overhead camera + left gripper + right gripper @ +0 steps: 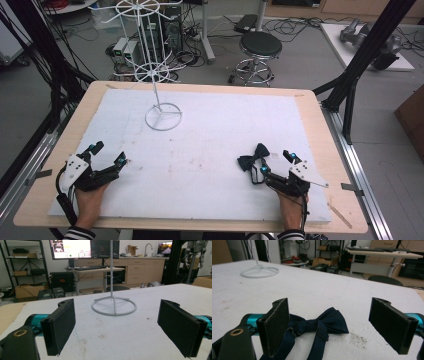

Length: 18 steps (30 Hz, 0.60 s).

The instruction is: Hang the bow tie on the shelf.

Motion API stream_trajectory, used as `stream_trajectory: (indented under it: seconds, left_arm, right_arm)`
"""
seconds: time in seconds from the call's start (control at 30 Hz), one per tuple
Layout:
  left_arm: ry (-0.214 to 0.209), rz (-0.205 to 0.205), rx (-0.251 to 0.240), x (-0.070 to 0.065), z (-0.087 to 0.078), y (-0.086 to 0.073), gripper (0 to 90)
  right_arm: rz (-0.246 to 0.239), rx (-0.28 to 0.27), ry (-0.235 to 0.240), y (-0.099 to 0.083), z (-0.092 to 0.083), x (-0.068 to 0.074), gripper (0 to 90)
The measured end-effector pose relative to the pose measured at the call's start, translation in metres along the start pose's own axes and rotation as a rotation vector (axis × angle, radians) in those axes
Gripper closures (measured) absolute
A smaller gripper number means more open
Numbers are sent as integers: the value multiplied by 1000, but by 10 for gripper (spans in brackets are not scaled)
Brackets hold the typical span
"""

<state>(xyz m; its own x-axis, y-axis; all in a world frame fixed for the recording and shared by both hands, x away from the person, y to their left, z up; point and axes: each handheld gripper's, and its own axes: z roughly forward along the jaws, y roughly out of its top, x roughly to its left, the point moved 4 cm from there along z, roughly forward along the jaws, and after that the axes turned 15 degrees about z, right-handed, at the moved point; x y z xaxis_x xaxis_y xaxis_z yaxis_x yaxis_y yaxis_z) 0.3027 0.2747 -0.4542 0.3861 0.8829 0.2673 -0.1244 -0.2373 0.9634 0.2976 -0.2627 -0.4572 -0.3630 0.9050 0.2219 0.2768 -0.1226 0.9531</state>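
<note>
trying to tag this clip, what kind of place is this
Most likely a robotics or research lab: computer monitors on a desk behind the table, cables and computer towers on the floor, and a workshop stool nearby.

A lab room lying around a foam-topped wooden table (310,100)
A black round stool (260,46) is standing on the grey floor (300,60) among trailing cables; monitors (71,248) are glowing above a desk (97,269), wooden cabinets (143,267) are lining the far wall, and black shelving (25,265) is holding cardboard boxes
</note>
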Motion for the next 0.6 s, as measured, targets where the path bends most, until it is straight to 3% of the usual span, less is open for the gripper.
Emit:
stream_trajectory:
  seconds: [0.17, 0.5, 0.6]
  left_arm:
    - [0, 0, 0, 0, 0, 0, 153]
    - [0, -1, -2, 0, 0, 0, 153]
    - [0, -1, -2, 0, 0, 0, 153]
  right_arm:
    - [2, 77, -20, 3, 4, 1, 169]
    - [-39, 195, -8, 17, 11, 5, 227]
    - [-31, 216, -8, 17, 13, 4, 226]
